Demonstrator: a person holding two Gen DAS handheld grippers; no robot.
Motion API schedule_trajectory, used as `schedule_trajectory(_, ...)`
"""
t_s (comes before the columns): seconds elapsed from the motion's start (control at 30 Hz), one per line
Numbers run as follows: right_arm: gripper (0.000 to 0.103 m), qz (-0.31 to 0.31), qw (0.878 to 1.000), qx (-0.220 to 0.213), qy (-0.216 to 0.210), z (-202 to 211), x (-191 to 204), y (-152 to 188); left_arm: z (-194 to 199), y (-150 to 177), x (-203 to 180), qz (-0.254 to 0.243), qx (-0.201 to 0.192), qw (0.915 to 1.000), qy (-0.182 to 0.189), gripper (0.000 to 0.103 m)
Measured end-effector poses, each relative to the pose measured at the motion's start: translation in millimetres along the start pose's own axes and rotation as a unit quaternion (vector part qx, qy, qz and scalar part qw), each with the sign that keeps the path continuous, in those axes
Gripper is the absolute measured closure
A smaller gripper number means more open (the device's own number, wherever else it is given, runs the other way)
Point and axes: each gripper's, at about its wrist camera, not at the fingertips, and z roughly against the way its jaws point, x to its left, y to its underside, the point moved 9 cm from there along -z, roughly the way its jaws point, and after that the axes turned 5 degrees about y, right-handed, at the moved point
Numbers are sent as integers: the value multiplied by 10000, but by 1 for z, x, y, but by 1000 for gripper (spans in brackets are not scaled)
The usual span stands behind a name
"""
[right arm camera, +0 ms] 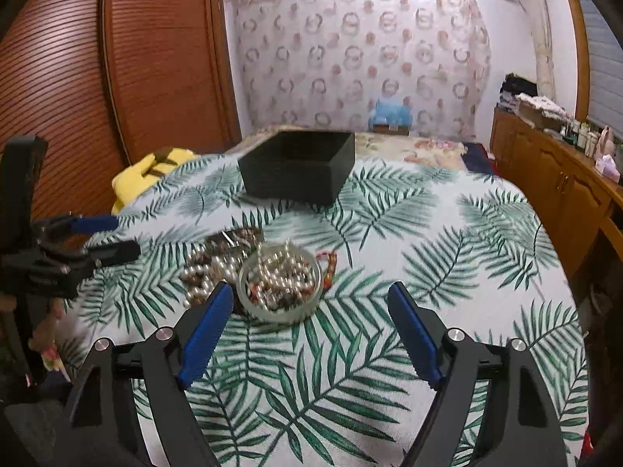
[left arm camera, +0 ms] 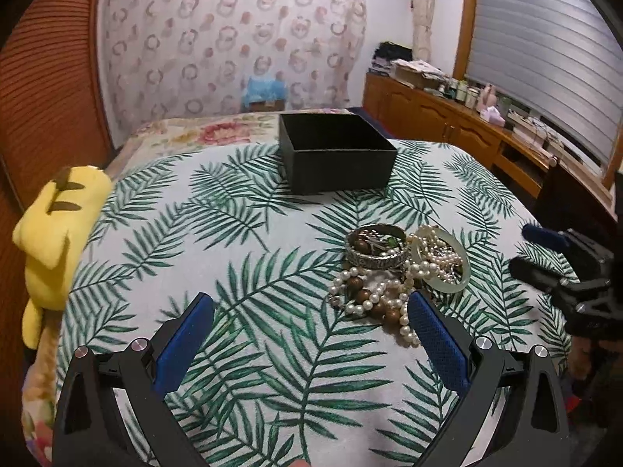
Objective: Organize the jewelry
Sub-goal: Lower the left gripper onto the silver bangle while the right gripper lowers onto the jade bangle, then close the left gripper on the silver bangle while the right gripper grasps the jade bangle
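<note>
On the leaf-print cloth (left arm camera: 272, 311) lies the jewelry pile (left arm camera: 393, 272), well before the black box (left arm camera: 335, 155). Left gripper (left arm camera: 311, 303) is spread wide and holds nothing, its right finger just beside the pearls. Right gripper (right arm camera: 311, 292) is also spread, empty, with the pale bangle (right arm camera: 282, 286) near its left finger.

dim, warm indoor light, no hard shadows. strong fisheye bending with dark vignette at corners. left wrist view fairly sharp; right wrist view smeared, jewelry pile (right arm camera: 257, 272) blurred. faint sheen on pearls (left arm camera: 432, 260).
</note>
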Motion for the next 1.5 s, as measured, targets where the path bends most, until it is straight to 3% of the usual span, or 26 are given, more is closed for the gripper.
schedule_trajectory(0.37, 19, -21, 9995, 295, -95, -18, -1, 19, -43, -21, -13, -106, 284, 9990, 343, 7)
schedule_trajectory(0.67, 19, -91, 9998, 140, -148, -12, -2, 20, -74, -24, -36, -384, 697, 9942, 726, 7)
schedule_trajectory(0.87, 19, -77, 9997, 168, -185, -13, -1, 20, -87, -24, -39, -196, 866, 9907, 1027, 22)
schedule_trajectory(1.0, 19, -44, 9996, 221, -191, -14, 0, 20, -95, -25, -40, -213, 967, 9893, 1071, 38)
schedule_trajectory(1.07, 19, -28, 9994, 279, -206, -15, 1, 20, -97, -24, -42, -285, 1006, 9886, 1082, 39)
schedule_trajectory(1.1, 19, -29, 9993, 301, -215, -16, 0, 20, -97, -23, -42, -328, 1007, 9886, 1071, 40)
schedule_trajectory(1.13, 19, -35, 9991, 345, -225, -18, -1, 19, -96, -23, -41, -349, 999, 9884, 1089, 49)
schedule_trajectory(1.27, 19, -15, 9987, 421, -269, -22, 0, 14, -84, -28, -35, -356, 704, 9925, 938, 49)
schedule_trajectory(1.5, 21, 184, 9979, 551, -271, -30, 9, -1, -66, -35, -28, -216, 404, 9930, 1087, 49)
